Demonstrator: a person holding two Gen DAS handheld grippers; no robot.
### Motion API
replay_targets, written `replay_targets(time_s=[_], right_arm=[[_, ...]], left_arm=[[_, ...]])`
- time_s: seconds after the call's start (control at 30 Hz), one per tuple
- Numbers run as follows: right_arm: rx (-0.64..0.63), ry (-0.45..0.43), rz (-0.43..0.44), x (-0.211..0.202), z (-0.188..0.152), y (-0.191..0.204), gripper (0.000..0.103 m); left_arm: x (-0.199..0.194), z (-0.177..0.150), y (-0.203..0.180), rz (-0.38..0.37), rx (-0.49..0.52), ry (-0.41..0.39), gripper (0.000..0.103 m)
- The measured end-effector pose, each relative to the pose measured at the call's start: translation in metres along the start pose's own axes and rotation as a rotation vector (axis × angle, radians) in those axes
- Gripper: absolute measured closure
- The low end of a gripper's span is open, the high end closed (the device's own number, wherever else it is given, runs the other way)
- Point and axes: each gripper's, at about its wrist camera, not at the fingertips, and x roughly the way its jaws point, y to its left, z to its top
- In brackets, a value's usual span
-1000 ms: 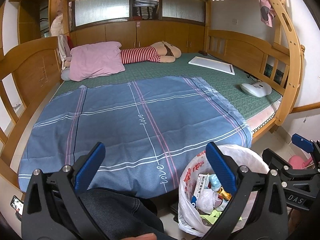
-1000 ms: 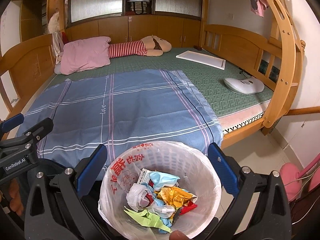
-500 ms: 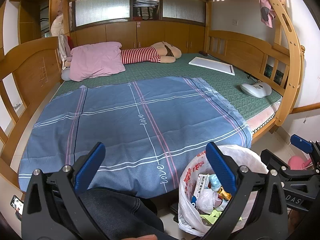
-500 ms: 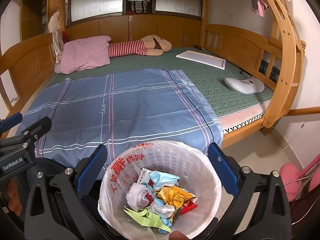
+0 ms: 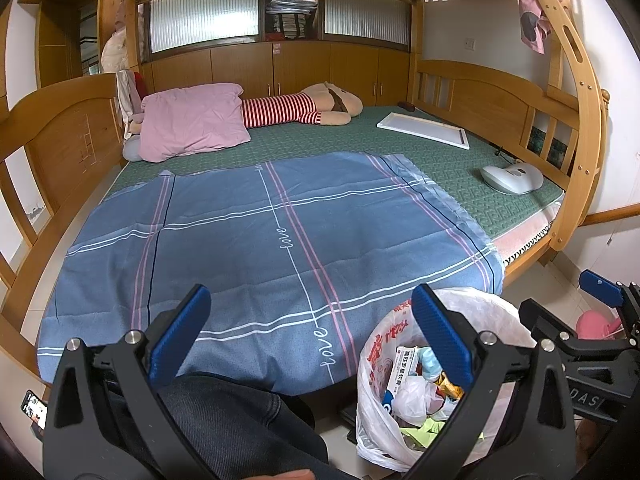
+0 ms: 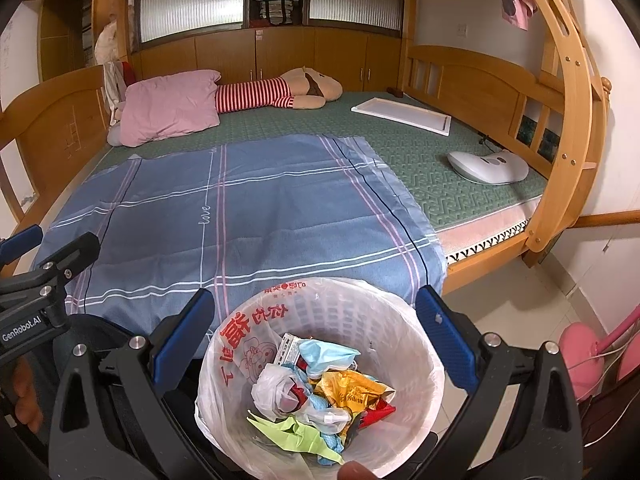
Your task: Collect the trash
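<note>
A wooden bunk bed (image 5: 72, 148) with green mat carries a blue plaid sheet (image 5: 272, 240), pink pillow (image 5: 192, 122), striped plush doll (image 5: 304, 106), white board (image 5: 424, 128) and white device (image 5: 512, 178).

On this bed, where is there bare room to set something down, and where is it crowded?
The blue sheet is bare right across, from pink pillow to foot edge. The green mat is free between white board and white device. Crowded: the head, with pillow and striped plush, and the trash basket, half full.
</note>
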Motion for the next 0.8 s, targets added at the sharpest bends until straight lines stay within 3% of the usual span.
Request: replay_targets(time_s=[0.8], right_arm=[[0.004,0.015,-0.001,0.0055,-0.0041,-0.0033,0.005]], left_arm=[[0.0044,-0.0094,0.0024,-0.004,0.0,0.012,0.003]])
